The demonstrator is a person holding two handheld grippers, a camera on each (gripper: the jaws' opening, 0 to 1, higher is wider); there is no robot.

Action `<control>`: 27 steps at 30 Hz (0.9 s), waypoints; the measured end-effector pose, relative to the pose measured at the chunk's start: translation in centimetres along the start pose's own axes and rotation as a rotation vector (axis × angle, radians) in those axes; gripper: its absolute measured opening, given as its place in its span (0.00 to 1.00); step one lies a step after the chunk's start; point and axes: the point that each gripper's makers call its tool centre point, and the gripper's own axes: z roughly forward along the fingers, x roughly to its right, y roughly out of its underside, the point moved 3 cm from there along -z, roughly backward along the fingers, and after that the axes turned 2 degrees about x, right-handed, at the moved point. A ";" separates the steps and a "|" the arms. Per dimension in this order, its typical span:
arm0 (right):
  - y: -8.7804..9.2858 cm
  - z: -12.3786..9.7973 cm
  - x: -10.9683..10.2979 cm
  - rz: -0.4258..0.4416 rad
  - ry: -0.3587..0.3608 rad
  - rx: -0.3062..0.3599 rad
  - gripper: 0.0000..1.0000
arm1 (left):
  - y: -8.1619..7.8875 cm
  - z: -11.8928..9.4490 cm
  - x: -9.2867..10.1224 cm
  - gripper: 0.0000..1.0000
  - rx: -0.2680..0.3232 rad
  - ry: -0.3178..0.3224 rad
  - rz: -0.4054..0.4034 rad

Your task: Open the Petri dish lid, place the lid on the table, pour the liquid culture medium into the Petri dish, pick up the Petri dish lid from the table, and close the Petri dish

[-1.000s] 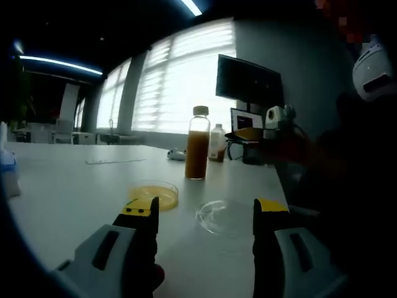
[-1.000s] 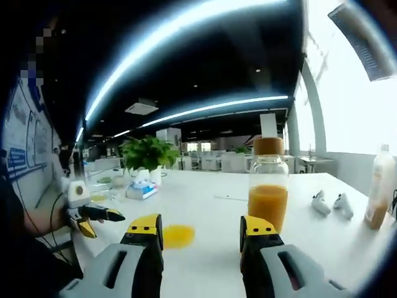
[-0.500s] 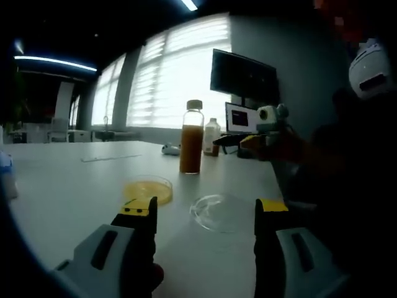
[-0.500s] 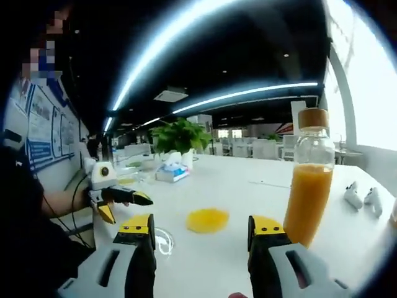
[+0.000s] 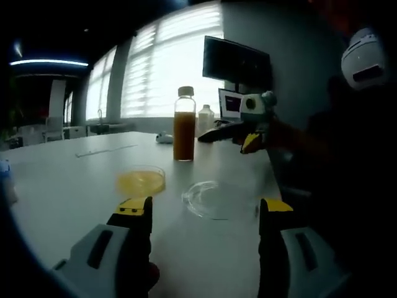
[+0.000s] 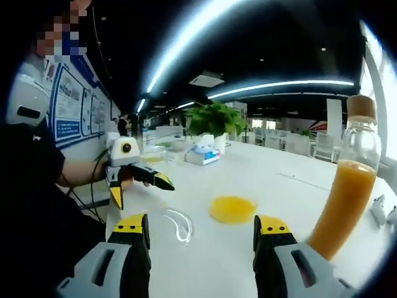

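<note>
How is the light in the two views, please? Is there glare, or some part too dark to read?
Left gripper view: the bright windows behind the bottle wash out, and the right side is nearly black; the clear lid is faint. Right gripper view: ceiling light strips smear into curved streaks from fisheye distortion, the filled Petri dish reads clearly, and the lid shows mainly as a bright rim glint.

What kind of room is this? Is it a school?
Probably an open-plan office, not a school. There is a long white table, a computer monitor by big windows with blinds, rows of ceiling lights, and a potted plant.
</note>
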 end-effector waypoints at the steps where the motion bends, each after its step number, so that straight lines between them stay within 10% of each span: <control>1: 0.1 0.2 -0.5 -0.029 -0.020 -0.007 0.64 | 0.0 0.0 0.0 0.61 0.000 -0.001 -0.002; 27: 4.7 2.9 -4.7 -0.032 -0.168 -0.147 0.70 | 2.1 2.9 2.0 0.61 -0.123 0.038 0.024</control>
